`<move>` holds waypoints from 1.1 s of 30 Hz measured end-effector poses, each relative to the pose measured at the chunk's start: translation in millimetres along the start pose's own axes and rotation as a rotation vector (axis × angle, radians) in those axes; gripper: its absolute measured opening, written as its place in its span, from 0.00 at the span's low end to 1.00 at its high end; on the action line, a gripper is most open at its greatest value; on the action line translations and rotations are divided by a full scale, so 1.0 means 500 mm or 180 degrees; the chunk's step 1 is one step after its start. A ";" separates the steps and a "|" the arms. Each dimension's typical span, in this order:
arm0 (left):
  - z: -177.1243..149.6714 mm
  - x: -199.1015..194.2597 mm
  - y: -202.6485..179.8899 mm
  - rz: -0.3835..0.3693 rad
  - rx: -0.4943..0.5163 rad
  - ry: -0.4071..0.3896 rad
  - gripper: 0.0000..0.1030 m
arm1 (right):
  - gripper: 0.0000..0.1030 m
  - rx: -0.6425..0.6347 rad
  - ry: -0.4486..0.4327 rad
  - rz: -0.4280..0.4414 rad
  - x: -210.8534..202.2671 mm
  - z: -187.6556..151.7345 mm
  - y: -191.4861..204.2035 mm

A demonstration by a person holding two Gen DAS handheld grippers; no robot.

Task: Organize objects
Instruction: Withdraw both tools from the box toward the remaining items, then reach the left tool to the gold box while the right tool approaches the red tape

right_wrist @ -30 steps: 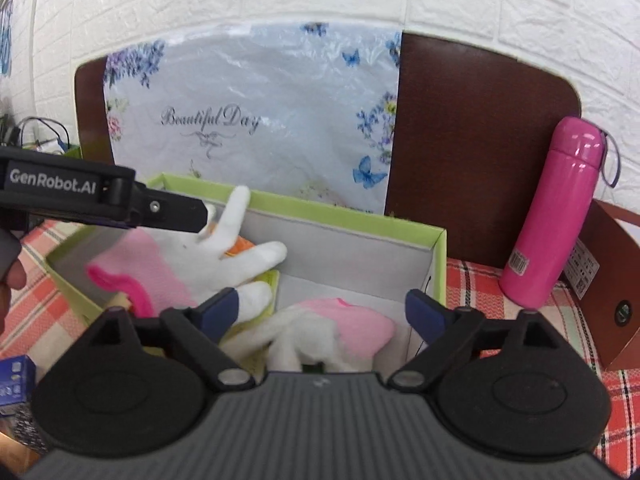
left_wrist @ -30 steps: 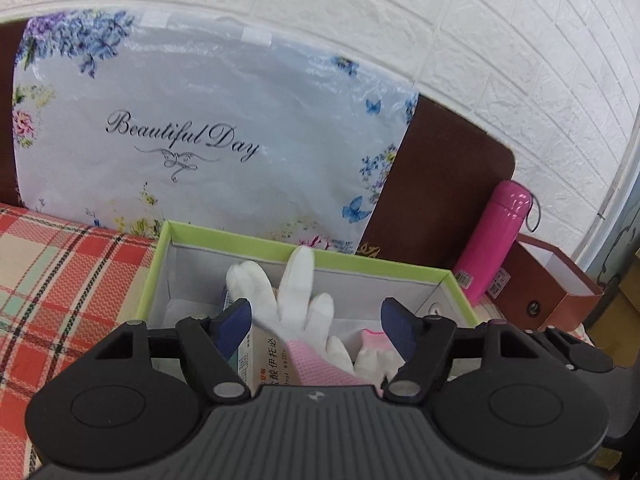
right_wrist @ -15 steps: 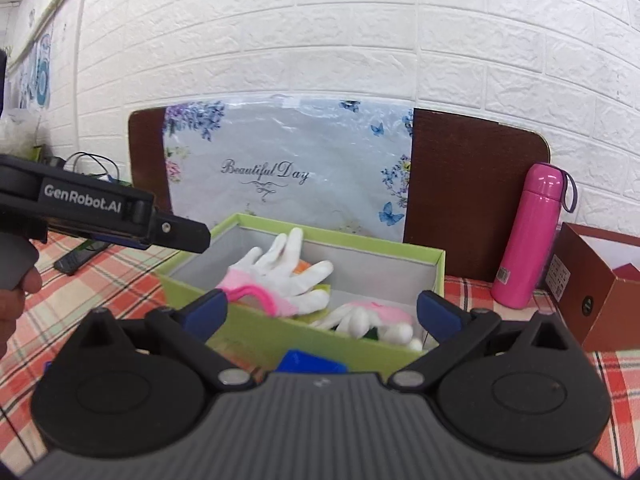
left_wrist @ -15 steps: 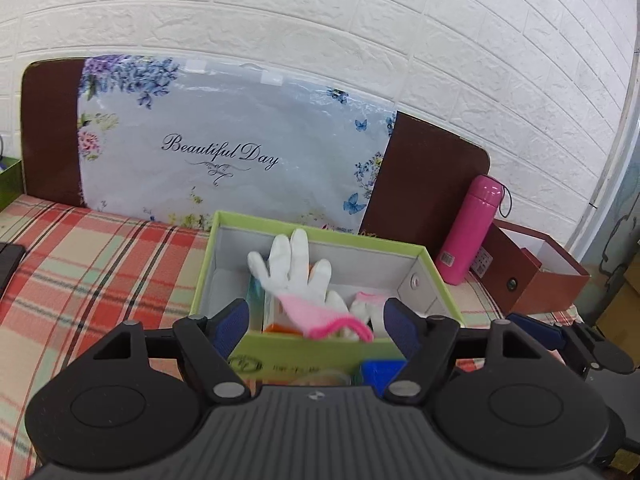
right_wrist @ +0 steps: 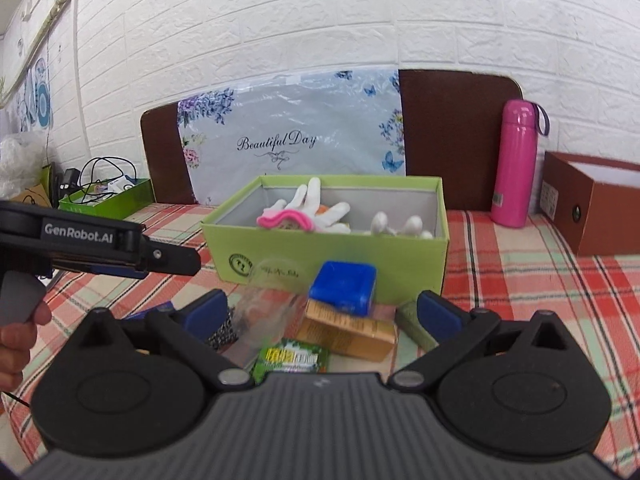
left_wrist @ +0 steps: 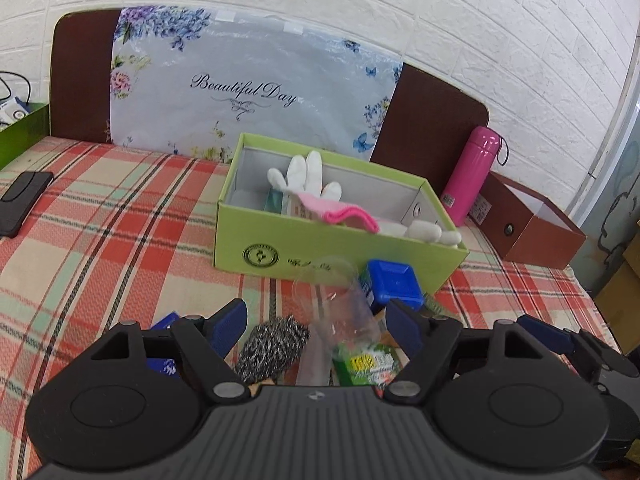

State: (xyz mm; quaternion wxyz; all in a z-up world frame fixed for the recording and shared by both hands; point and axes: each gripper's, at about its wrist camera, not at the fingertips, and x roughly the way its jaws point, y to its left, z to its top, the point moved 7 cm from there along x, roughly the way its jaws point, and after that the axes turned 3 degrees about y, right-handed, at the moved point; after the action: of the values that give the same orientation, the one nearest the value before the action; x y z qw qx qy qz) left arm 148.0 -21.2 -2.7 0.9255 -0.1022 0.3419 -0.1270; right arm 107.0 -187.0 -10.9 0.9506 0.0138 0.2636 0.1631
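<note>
Two white fabric gloves with pink cuffs (left_wrist: 316, 196) lie inside the light-green cardboard box (left_wrist: 320, 240) at mid-frame. Left gripper (left_wrist: 316, 320) and right gripper (right_wrist: 320, 308) are both spread wide, empty, above small clutter at lower centre.

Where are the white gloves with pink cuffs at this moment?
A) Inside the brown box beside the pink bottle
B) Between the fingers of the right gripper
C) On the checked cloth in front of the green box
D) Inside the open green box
D: the white gloves lie inside the open green box, their pink cuffs showing above its front wall, while both grippers are empty.
</note>
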 end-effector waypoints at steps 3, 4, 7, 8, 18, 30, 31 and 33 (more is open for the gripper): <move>-0.018 -0.004 0.013 0.0035 -0.0021 0.0036 0.77 | 1.00 0.0095 0.0042 -0.0013 -0.007 -0.024 -0.004; -0.025 -0.005 0.020 0.0060 -0.0028 0.0051 0.77 | 1.00 0.0117 0.0064 -0.0011 -0.008 -0.033 -0.004; -0.050 -0.010 0.045 0.0108 -0.0059 0.0105 0.77 | 1.00 0.0147 0.0170 0.0016 -0.010 -0.062 0.000; -0.058 -0.012 0.055 0.0120 -0.0075 0.0118 0.77 | 1.00 0.0153 0.0194 0.0022 -0.011 -0.072 0.001; -0.128 -0.013 0.120 -0.0056 0.0037 0.0230 0.77 | 1.00 -0.0098 0.0389 -0.0055 -0.005 -0.148 0.022; -0.111 0.069 0.090 -0.0256 0.0648 0.0333 0.77 | 0.57 -0.0252 0.0522 -0.0066 0.022 -0.177 0.022; -0.115 0.074 0.092 -0.0243 0.0654 0.0372 0.75 | 0.46 -0.0280 0.0540 -0.0091 0.021 -0.180 0.022; -0.124 0.076 0.096 -0.0241 0.0655 0.0415 0.71 | 0.47 -0.0279 0.0583 -0.0094 0.014 -0.185 0.022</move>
State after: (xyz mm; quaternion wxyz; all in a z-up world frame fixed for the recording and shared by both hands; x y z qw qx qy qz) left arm 142.9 6.1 -85.5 0.9014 -0.0111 0.3824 -0.2026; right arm 62.7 -180.1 -93.0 0.9246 -0.0467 0.3422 0.1611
